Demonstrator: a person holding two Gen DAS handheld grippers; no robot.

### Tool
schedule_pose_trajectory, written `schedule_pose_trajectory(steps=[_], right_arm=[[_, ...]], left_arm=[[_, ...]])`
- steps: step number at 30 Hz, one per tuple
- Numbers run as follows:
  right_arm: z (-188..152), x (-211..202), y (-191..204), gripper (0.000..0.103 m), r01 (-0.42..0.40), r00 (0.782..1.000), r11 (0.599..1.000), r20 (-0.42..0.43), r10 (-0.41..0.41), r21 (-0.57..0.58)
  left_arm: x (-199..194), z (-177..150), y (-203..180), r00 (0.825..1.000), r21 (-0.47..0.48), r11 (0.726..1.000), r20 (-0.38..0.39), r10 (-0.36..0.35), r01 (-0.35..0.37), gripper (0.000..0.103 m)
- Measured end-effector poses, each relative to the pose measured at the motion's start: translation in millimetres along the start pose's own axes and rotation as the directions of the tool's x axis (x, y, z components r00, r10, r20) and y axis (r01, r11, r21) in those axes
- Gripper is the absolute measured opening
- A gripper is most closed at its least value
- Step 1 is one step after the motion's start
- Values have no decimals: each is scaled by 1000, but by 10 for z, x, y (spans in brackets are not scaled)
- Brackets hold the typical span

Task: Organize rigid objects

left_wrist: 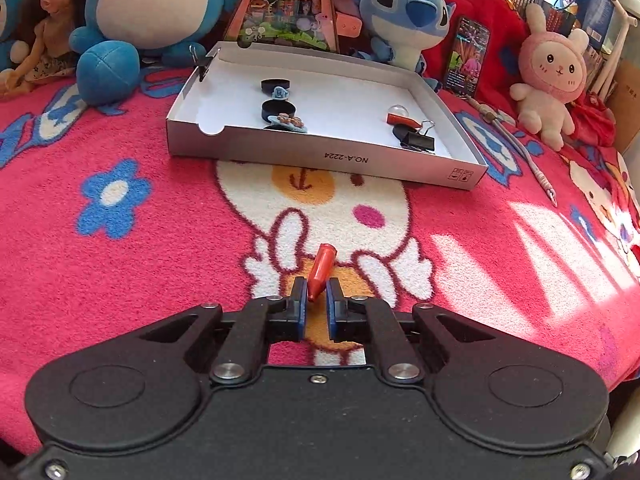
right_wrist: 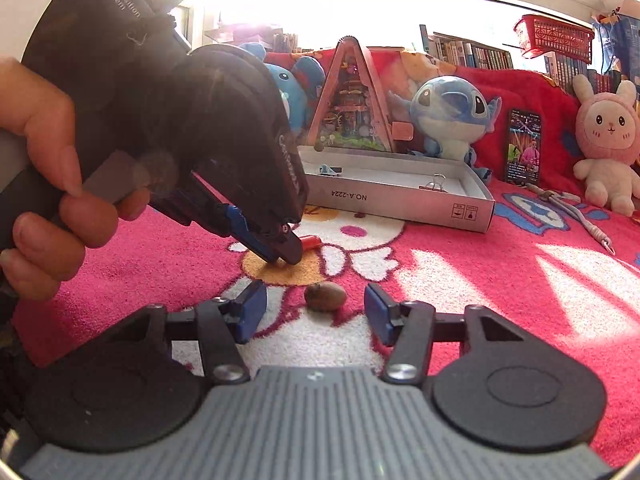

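Observation:
My left gripper is shut on the tip of a small red bullet-shaped piece low over the pink blanket; it also shows in the right wrist view with the red piece sticking out. My right gripper is open, its blue pads either side of a small brown nut-like object lying on the blanket. A shallow white cardboard box lies ahead, holding black discs, a red piece with a clear ball and a black binder clip.
Plush toys line the back: a blue Stitch, a pink bunny, a big blue plush, a doll. A triangular toy house, a phone and a coiled cord lie near the box.

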State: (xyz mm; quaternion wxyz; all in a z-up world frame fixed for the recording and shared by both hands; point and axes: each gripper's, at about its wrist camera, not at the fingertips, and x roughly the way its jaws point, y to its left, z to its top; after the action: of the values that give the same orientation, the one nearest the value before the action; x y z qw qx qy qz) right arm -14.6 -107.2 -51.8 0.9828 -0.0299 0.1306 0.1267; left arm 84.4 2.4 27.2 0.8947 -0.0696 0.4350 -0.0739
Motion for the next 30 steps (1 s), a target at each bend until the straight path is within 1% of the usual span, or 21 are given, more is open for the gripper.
schedule_pose_trajectory(steps=[2,4,6,8,9,11,14,15,16,17,18,19,22,24,25,27,30], right_arm=[[16,17,-26,47,0,1000,1000,-3,0,11],[23,18,-45,43,5,1000,1000,-4,-4,17],[31,11,-68,42,12,1000,1000,-3,-12,19],[38,4,-98,42,23,1000,1000,0,-23,19],[41,-1,-114,42,27,1000,999,2,-27,21],[48,-5,-139,42,35,999,999,3,-35,26],[55,1,-164,42,51,999,998,3,-51,27],[54,-1,-171,42,56,998,998,3,-56,31],[54,-1,-180,42,60,998,998,3,-60,34],[53,-1,-190,42,63,998,997,2,-63,38],[54,1,-204,42,67,998,997,2,-67,43],[50,-4,-216,42,72,997,996,1,-72,49],[37,-32,-258,43,84,996,995,-1,-84,61],[24,-56,-276,43,85,996,994,1,-85,62],[18,-65,-285,44,85,996,995,3,-86,59],[10,-69,-291,46,88,996,995,3,-88,51],[-2,-69,-289,46,91,996,995,-2,-91,48]], left_arm=[[-2,-6,57,1000,13,1000,-10,-13,13,10],[-21,-38,103,1000,32,999,-13,-18,18,12],[-51,-85,122,1000,67,998,-1,4,-4,13],[-75,-118,150,999,85,996,17,35,-36,19],[-79,-121,171,999,84,995,24,47,-49,21],[-79,-111,225,997,70,995,34,66,-68,22],[-59,-73,276,996,51,996,43,76,-78,25],[-44,-64,277,995,55,995,51,85,-87,28],[-18,-58,272,993,67,993,65,98,-102,31],[23,-53,267,989,81,988,79,125,-131,33],[52,-50,274,984,84,984,89,152,-160,35],[55,-49,284,982,76,983,96,160,-167,34],[-18,-61,307,986,48,989,105,133,-139,34],[-120,-103,297,988,51,993,121,100,-107,35],[-178,-138,269,988,64,994,130,85,-93,37],[-258,-214,185,986,100,991,148,72,-87,38],[-287,-314,27,983,179,979,173,67,-98,40]])
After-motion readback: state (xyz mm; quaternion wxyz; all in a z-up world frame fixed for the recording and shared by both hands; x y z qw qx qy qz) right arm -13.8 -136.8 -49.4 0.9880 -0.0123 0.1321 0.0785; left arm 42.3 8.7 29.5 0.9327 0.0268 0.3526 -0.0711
